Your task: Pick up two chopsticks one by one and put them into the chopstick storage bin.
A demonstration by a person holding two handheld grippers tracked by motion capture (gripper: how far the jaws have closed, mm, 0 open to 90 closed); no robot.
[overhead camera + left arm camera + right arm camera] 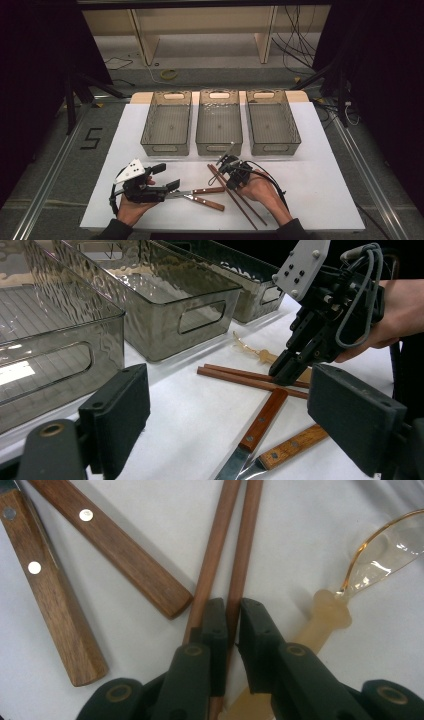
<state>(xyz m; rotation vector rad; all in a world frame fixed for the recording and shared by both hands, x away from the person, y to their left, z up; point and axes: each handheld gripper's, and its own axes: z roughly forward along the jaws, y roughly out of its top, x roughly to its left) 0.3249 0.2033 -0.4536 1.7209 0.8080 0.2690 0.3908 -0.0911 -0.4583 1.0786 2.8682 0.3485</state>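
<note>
The right gripper (229,617) points down at the table with its jaws drawn together on one of the two chopsticks (241,555); the stick runs up between the pads, and the other chopstick (212,550) lies just beside it, passing under the left jaw. The left gripper (227,415) rests low near the table's front edge, its jaws wide apart with nothing between them, just over the blade ends of two knives (262,420). The knives' wooden handles lie side by side between the two grippers, close to the chopsticks. Just beyond the right gripper lies a clear spoon (380,555), its pale handle partly under the right jaw. Farther back on the white table (320,165) three grey bins (218,122) stand in a row.
</note>
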